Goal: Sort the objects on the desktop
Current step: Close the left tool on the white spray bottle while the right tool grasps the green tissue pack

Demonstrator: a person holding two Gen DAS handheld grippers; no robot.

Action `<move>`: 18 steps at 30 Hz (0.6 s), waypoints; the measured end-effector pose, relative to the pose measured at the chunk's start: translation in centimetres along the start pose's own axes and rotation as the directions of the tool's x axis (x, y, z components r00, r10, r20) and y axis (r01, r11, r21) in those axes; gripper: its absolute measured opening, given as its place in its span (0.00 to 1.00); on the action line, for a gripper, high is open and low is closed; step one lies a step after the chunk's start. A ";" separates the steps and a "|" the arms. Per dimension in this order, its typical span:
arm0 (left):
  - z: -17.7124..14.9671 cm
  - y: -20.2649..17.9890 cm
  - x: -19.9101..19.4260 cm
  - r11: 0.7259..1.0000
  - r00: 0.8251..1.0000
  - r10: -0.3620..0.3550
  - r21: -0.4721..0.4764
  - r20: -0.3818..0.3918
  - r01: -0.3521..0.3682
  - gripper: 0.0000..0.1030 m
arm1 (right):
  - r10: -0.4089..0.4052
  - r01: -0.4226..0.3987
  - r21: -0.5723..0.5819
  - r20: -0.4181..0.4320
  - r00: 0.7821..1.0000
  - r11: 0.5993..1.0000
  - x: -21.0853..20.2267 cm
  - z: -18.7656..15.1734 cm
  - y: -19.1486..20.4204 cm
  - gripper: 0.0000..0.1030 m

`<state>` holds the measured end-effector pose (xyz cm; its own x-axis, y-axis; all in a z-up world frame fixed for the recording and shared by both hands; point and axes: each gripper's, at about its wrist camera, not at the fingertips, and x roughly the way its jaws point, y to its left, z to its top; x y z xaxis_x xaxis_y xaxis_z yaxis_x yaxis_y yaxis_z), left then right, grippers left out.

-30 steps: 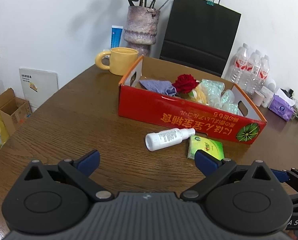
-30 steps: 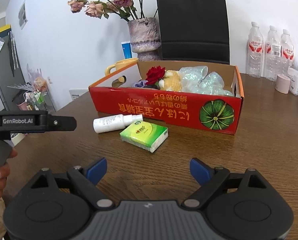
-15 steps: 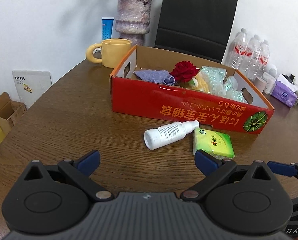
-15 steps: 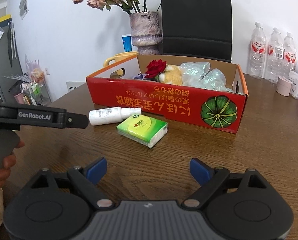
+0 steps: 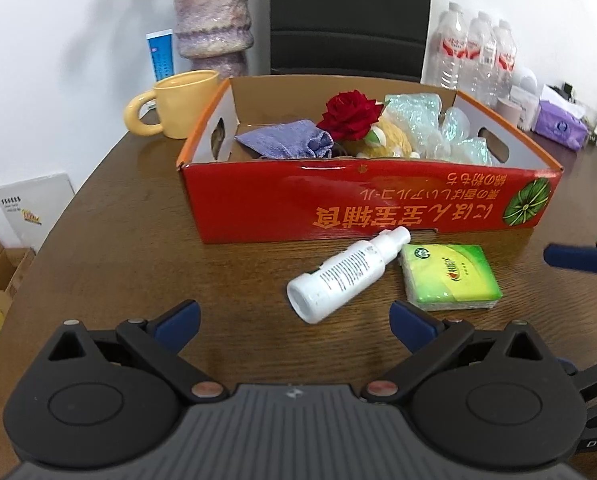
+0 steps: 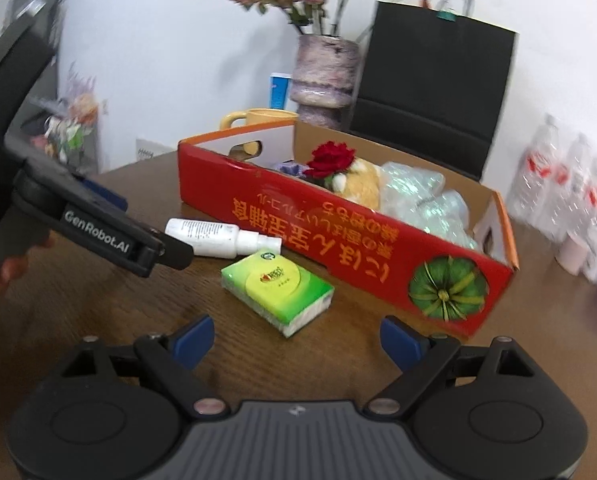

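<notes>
Left wrist view: the left hand-held gripper (image 5: 292, 322) hangs spread wide and empty over the brown tabletop (image 5: 130, 240). Just ahead lie a white spray bottle (image 5: 346, 274) and a green tissue pack (image 5: 448, 276), side by side before the red box (image 5: 362, 204); only this view shows the purple cloth (image 5: 286, 144) inside it clearly. One blue fingertip (image 5: 576, 258) enters at the right edge.

Right wrist view: blurred. The right hand-held gripper (image 6: 296, 338), also wide and empty, faces the tissue pack (image 6: 278, 286); the left tool hides the spray bottle's (image 6: 222, 236) base.
</notes>
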<state>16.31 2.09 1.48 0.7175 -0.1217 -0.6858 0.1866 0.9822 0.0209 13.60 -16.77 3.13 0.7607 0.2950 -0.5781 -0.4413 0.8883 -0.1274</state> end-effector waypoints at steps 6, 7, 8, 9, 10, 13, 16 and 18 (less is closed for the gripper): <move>0.8 0.2 1.4 0.998 1.000 -0.021 0.055 -0.013 0.022 1.00 | 0.077 -0.077 -0.031 -0.018 0.997 0.997 2.0 0.9 -1.1 0.87; 0.9 0.3 1.6 0.998 1.000 -0.024 0.060 -0.013 0.025 0.99 | 0.081 -0.082 -0.037 -0.020 0.996 0.996 2.3 1.0 -1.2 0.87; 1.0 0.3 1.7 0.997 1.000 -0.027 0.066 -0.013 0.027 0.98 | 0.087 -0.087 -0.041 -0.020 0.996 0.995 2.5 1.1 -1.3 0.87; 1.1 0.3 1.9 0.997 0.999 -0.029 0.068 -0.014 0.030 0.98 | 0.092 -0.093 -0.044 -0.020 0.996 0.995 2.8 1.2 -1.4 0.87; 1.1 0.3 2.1 0.997 0.999 -0.036 0.072 -0.016 0.037 0.97 | 0.100 -0.101 -0.050 -0.019 0.995 0.994 3.0 1.3 -1.4 0.87; 1.2 0.3 2.7 0.995 0.998 -0.051 0.080 -0.027 0.053 0.93 | 0.120 -0.121 -0.063 -0.015 0.993 0.991 3.5 1.4 -1.4 0.87; 1.2 0.2 3.2 0.993 0.997 -0.069 0.089 -0.036 0.072 0.84 | 0.145 -0.146 -0.071 -0.012 0.989 0.987 3.9 1.5 -1.4 0.86; 1.3 0.1 3.4 0.991 0.996 -0.085 0.101 -0.032 0.088 0.81 | 0.160 -0.161 -0.073 -0.013 0.987 0.984 4.2 1.6 -1.4 0.85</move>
<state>19.62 1.57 0.08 0.6772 -0.2001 -0.7081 0.3158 0.9482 0.0341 18.19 -16.19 2.12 0.6738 0.4289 -0.6017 -0.5914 0.8012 -0.0911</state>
